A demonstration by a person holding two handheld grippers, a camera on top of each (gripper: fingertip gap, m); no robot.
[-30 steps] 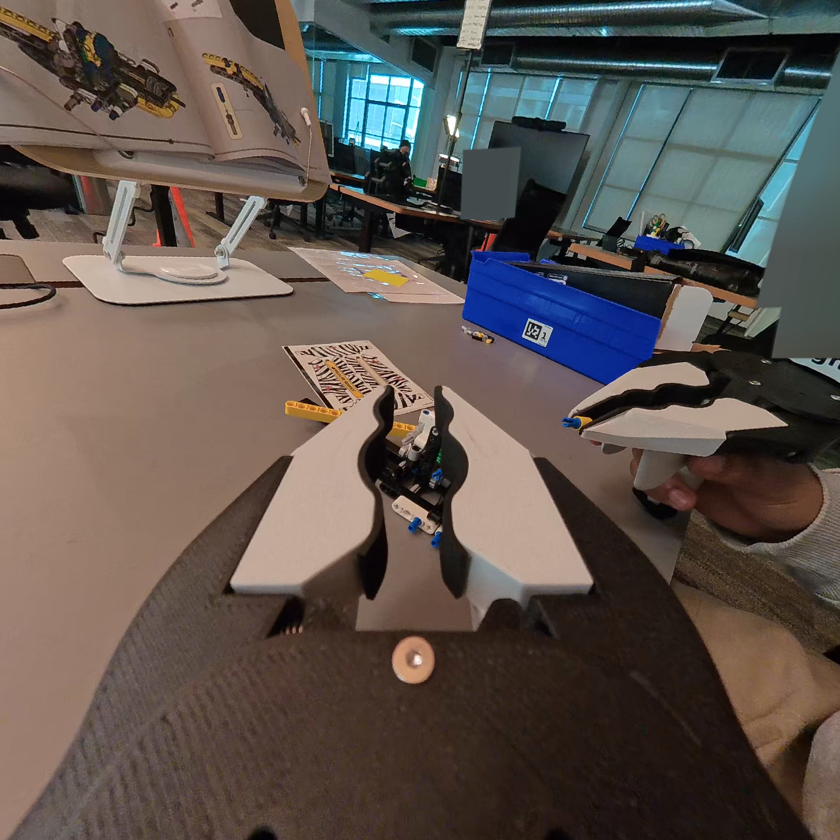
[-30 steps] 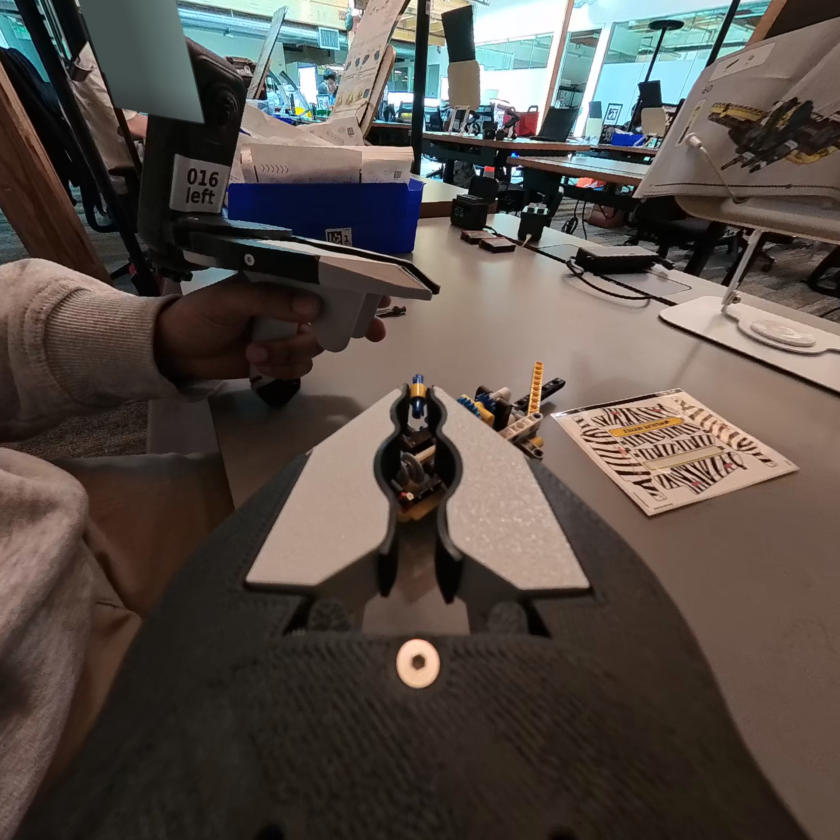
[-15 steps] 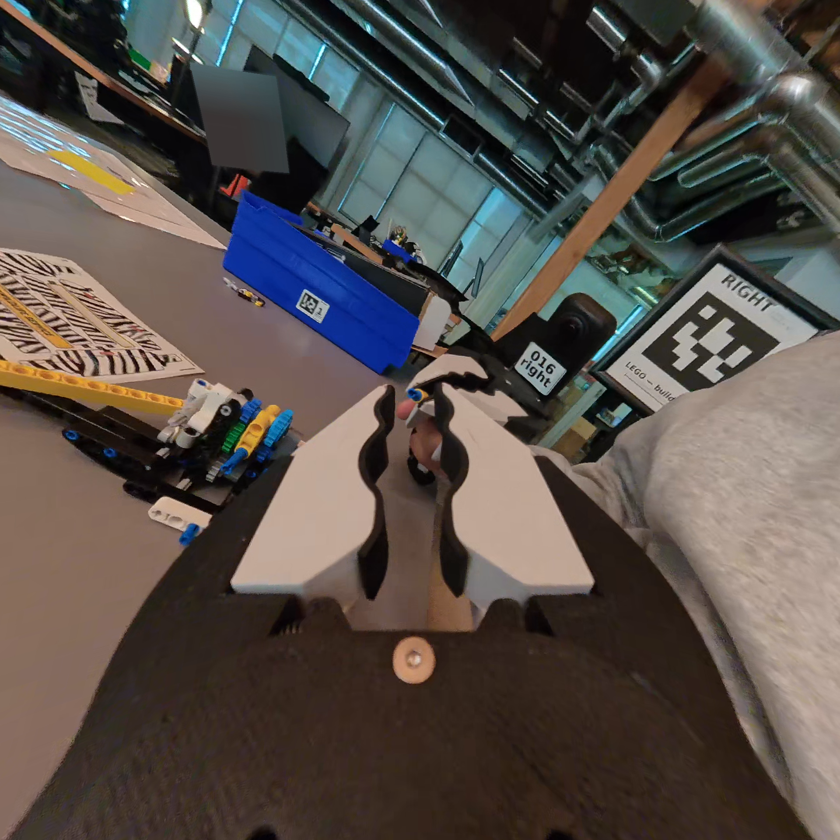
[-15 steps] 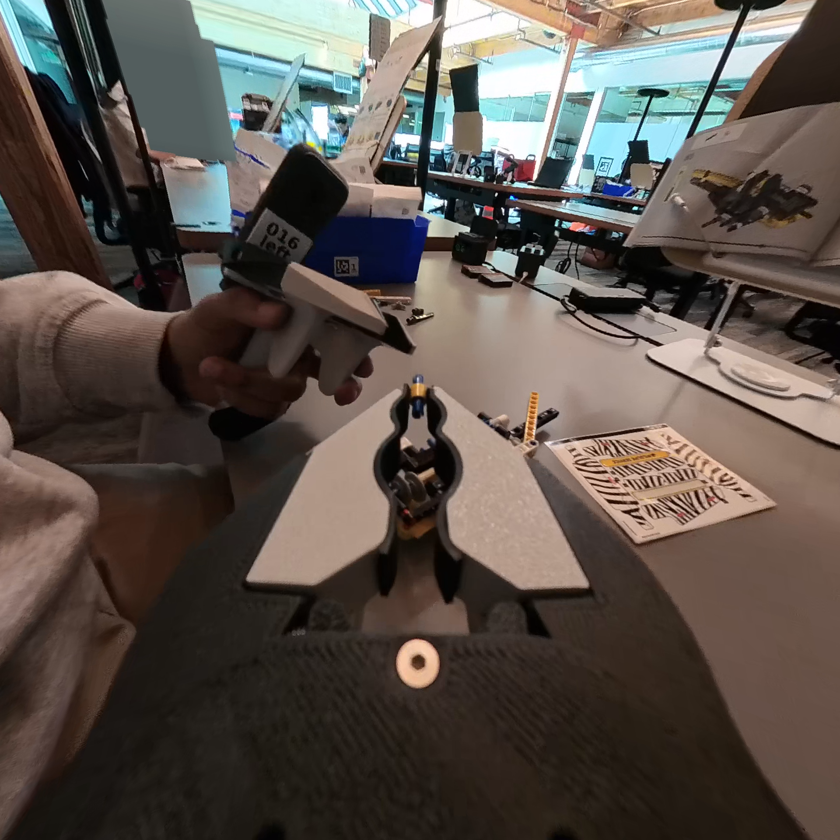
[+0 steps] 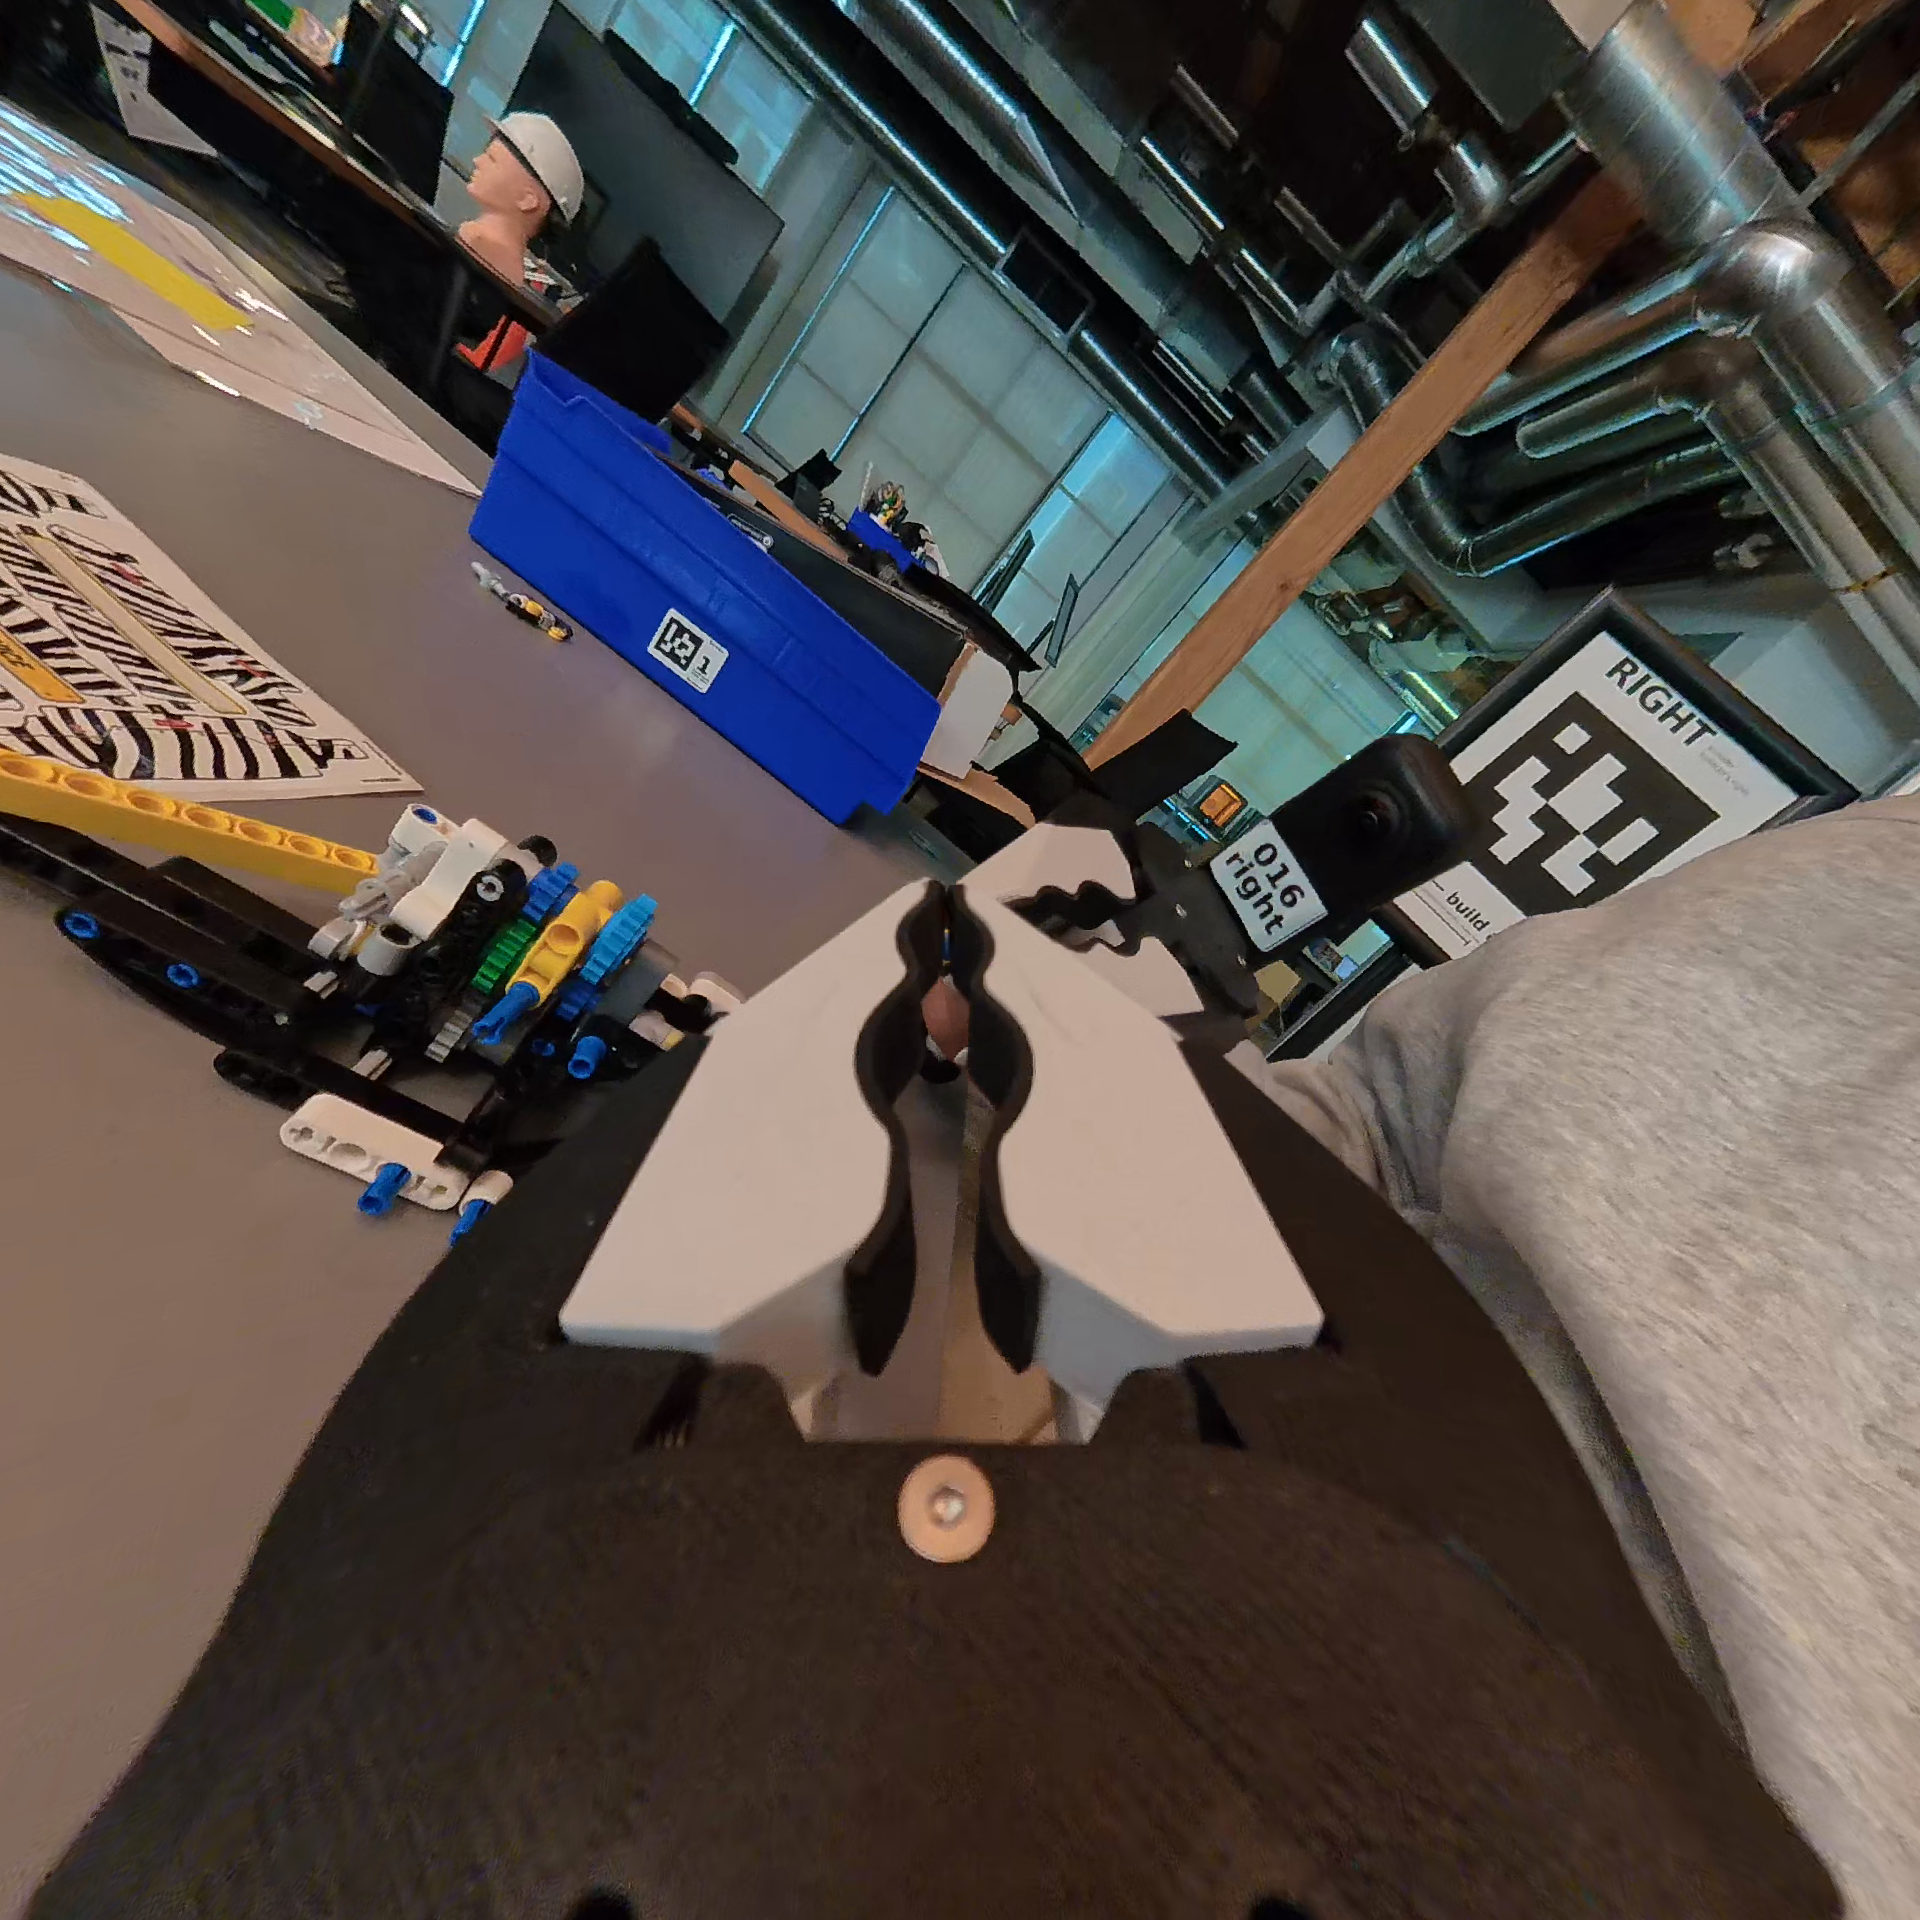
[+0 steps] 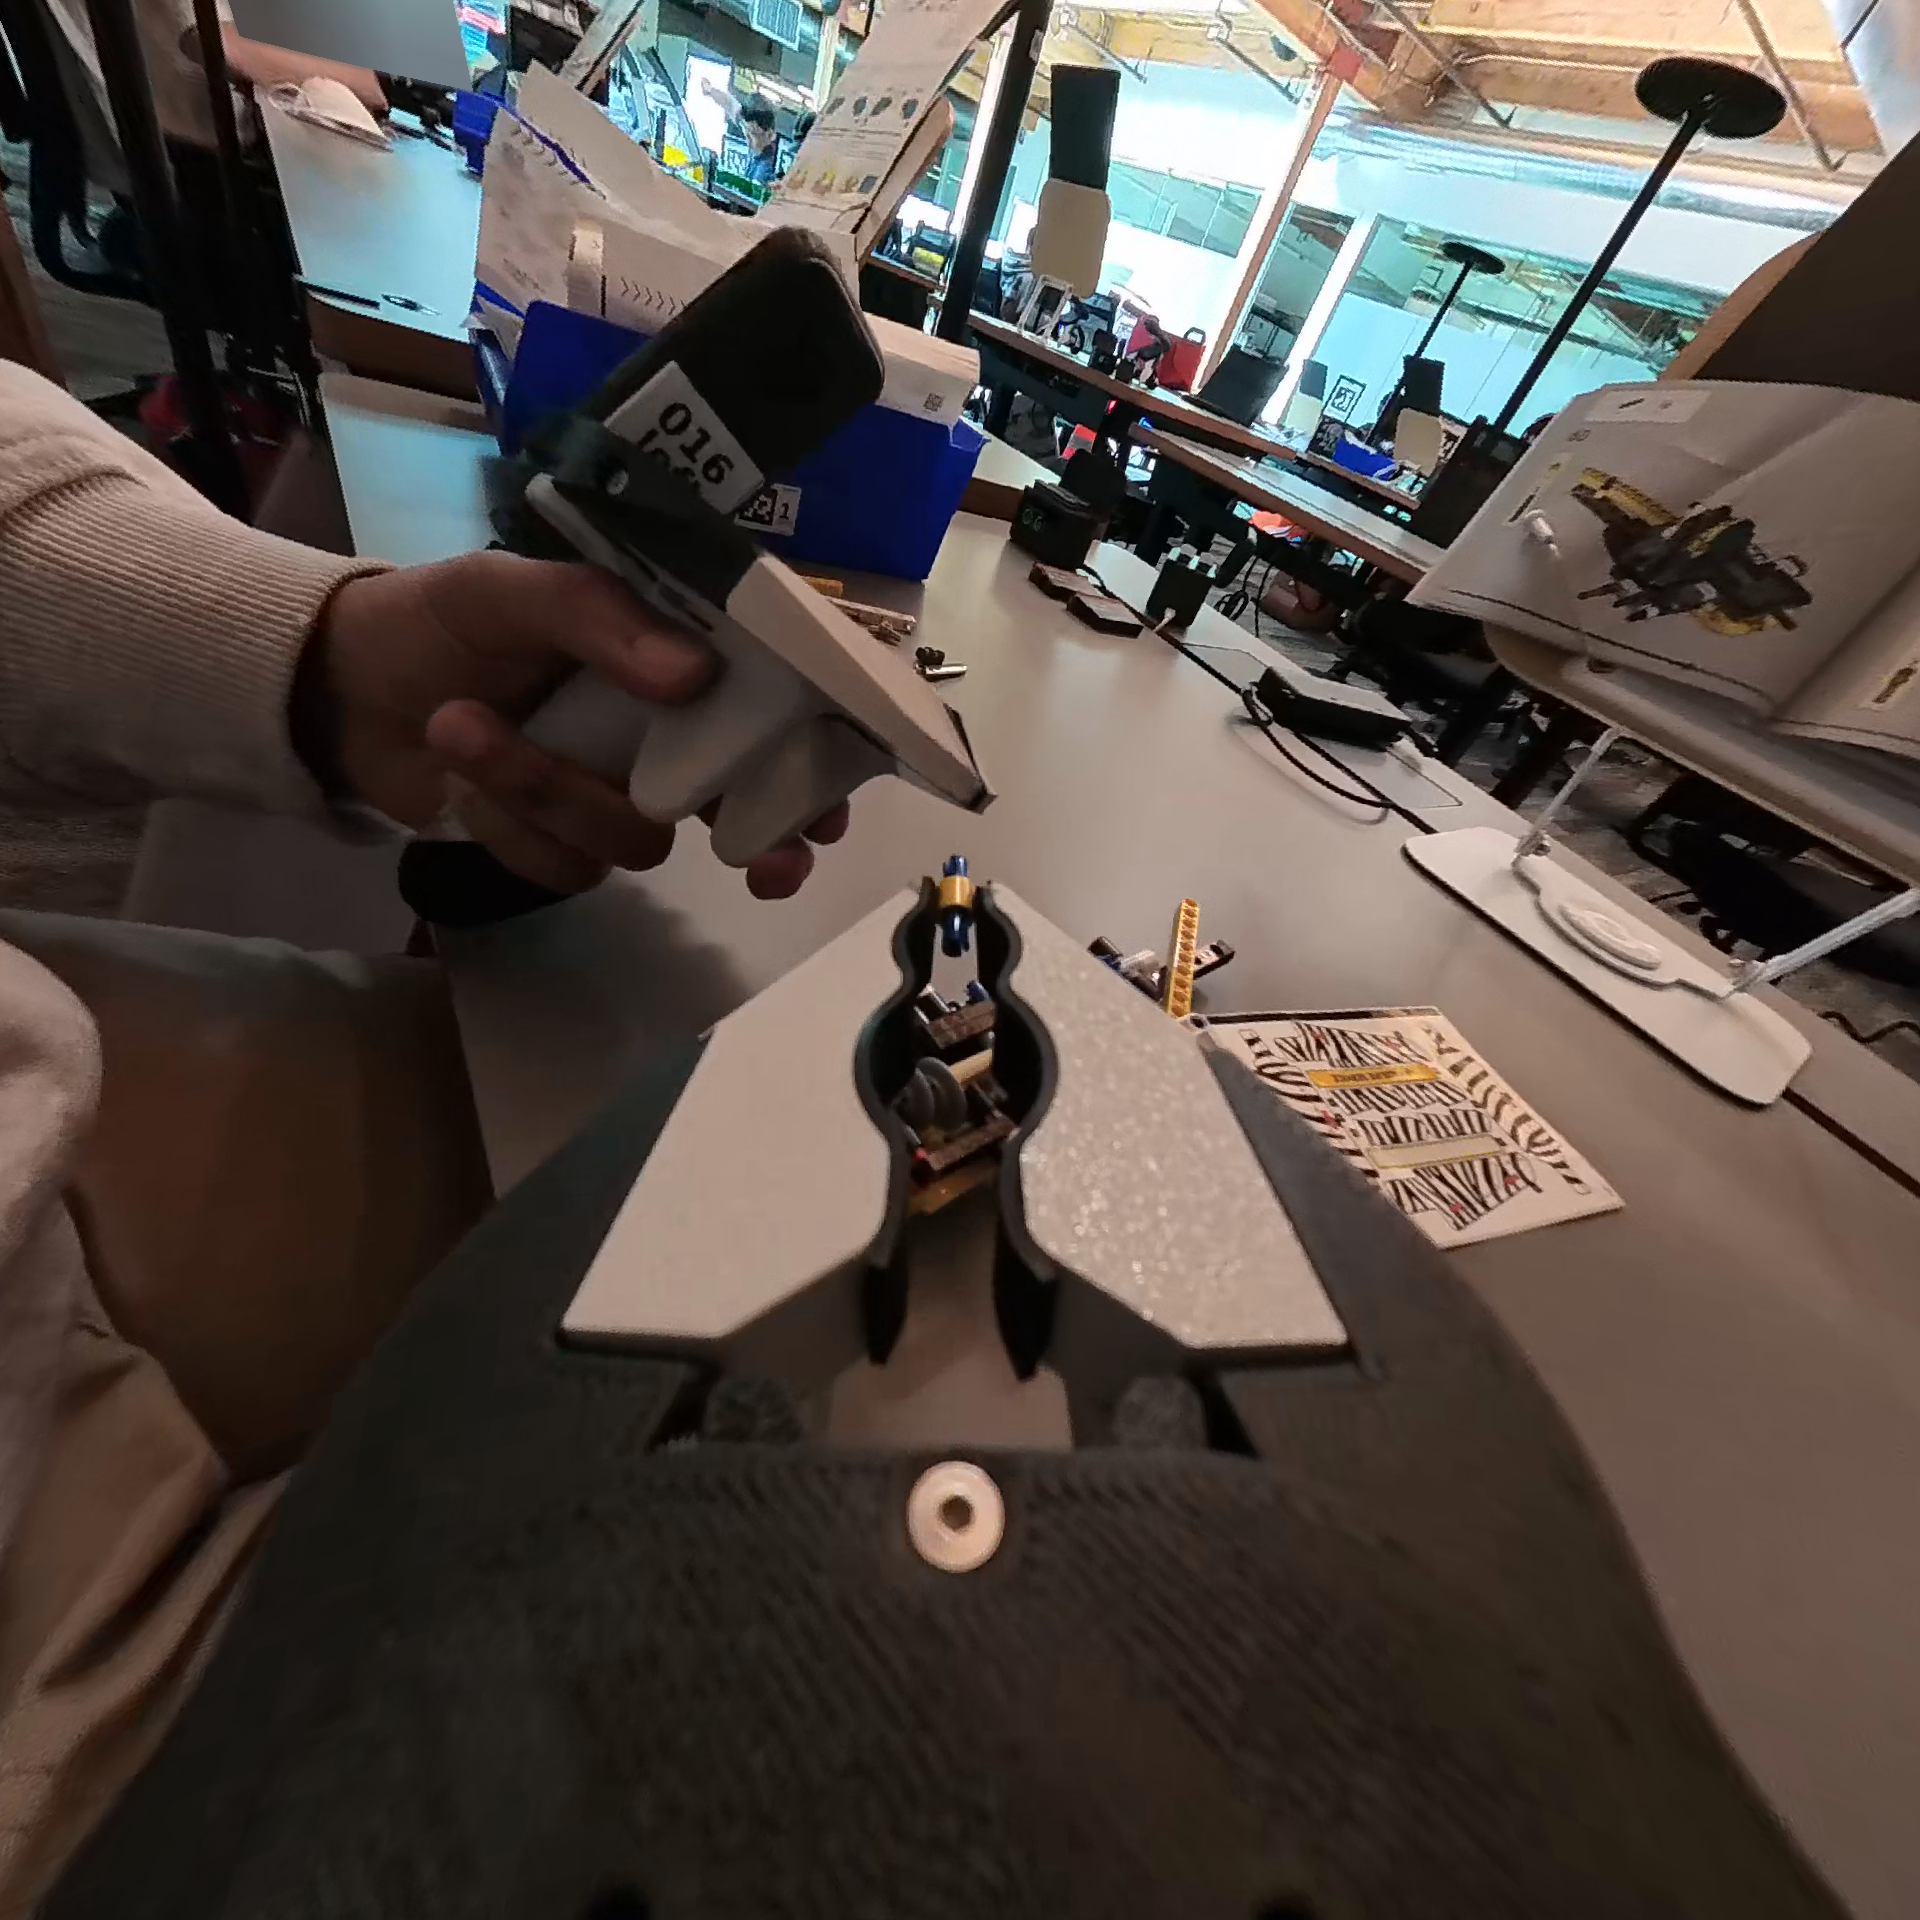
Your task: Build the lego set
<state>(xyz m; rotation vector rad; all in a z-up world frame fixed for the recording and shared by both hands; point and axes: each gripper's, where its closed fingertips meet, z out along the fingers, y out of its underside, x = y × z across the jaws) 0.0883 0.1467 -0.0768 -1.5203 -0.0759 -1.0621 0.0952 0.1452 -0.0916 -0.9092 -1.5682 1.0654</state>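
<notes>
1. The right claw is pinched narrow on a small blue pin with a yellow collar, gripped at the very tips, probably so its free end stays exposed for insertion.
2. The left claw is nearly closed and holds nothing visible; it is raised off the surface and aimed toward the right claw, perhaps to help reseat the pin.
3. The partly built lego assembly lies on the surface beside the left claw, well within reach.
4. Farther out lie the striped sticker sheet and a blue bin; the open instruction booklet stands propped for reference.
</notes>
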